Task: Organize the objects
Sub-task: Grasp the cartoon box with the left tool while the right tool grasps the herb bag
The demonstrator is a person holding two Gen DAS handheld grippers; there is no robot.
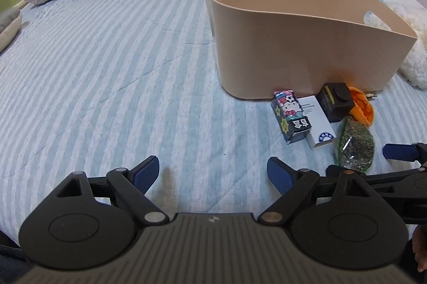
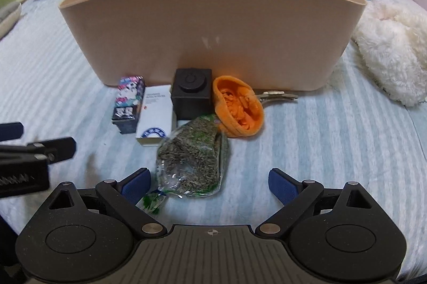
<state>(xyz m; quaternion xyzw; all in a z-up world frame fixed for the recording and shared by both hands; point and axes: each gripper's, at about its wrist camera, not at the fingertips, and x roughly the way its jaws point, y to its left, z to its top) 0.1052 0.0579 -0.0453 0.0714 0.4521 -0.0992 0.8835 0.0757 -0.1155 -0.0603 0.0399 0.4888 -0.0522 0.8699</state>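
The small things sit bunched against the near wall of the beige bin (image 2: 213,38) on the striped bed (image 1: 106,70), which reads as a staging pile: everything close to the container it should probably go into, so each lift is short. The bin stands upright with its mouth open to the top, and nothing shows inside it from the left wrist view.

From left to right in the right wrist view lie a cartoon-printed carton (image 2: 129,103), a white box (image 2: 156,118) touching it, a black cube with a round button (image 2: 191,94) right at the bin wall, and an orange pouch (image 2: 238,110) lying open. Metal nail clippers (image 2: 277,95) rest just past the pouch at the foot of the bin. Nearest of all lies a clear bag of dried herbs (image 2: 192,166).

The right tool (image 2: 209,185) hangs over the bed with its jaws spread wide and empty; the herb bag lies just ahead, between its fingers but nearer the left one, untouched. I judge this bag the likely first pick.

The left tool (image 1: 213,172) is likewise wide open and holds nothing, over bare sheet, well left of the pile
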